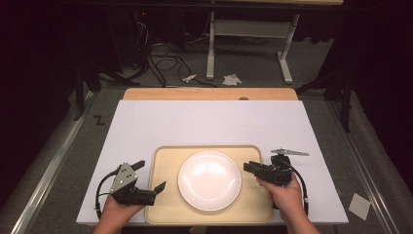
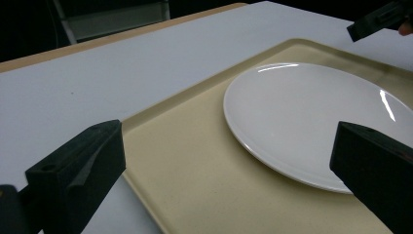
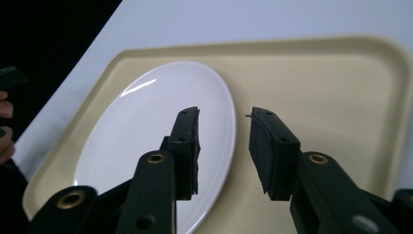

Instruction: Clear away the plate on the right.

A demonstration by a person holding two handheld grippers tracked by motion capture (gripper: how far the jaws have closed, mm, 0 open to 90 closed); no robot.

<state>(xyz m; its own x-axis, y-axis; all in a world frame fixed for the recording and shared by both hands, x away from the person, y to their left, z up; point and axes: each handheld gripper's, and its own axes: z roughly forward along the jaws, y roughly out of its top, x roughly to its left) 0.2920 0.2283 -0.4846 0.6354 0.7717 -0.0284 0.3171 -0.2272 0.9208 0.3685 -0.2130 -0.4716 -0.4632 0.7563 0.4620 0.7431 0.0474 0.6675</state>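
Left gripper (image 1: 151,176) sits at the tray's (image 1: 163,204) left edge, jaws spread wide and holding nothing, one over the white table cover (image 1: 209,122), the other over the tray. Right gripper (image 1: 249,167) hangs at the plate's (image 1: 209,180) right rim, jaws parted by a narrow gap, empty, the rim just below them. White plate lies bare in the middle of the beige tray. No writing readable on plate, tray or grippers

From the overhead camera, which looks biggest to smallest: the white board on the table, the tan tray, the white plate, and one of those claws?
1. White board
2. Tan tray, lying on the board
3. White plate, resting inside the tray
4. Left claw; the right claw looks about alike.
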